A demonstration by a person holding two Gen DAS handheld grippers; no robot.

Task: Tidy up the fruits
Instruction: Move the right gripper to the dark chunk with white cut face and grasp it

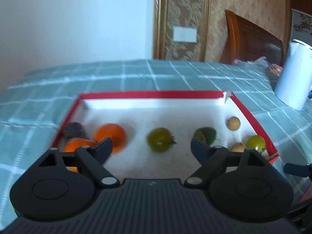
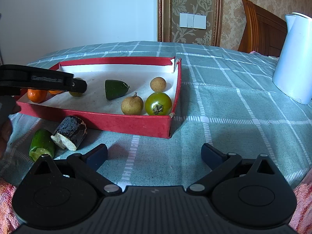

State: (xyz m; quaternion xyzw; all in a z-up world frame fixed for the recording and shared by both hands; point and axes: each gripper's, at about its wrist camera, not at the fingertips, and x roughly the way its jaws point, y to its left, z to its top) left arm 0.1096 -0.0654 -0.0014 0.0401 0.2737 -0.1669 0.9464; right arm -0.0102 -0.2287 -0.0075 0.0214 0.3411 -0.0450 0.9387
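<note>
Inside the red box: two oranges, two green tomatoes, two tan longans, one cut green piece. Outside, on the checked bedspread near the box's front wall: one dark sugarcane stub touching one green cut piece. Right of the box, open cloth up to a white kettle. Left gripper above the box, jaws wide apart, nothing between. Right gripper over bare cloth, jaws spread, empty.
</note>
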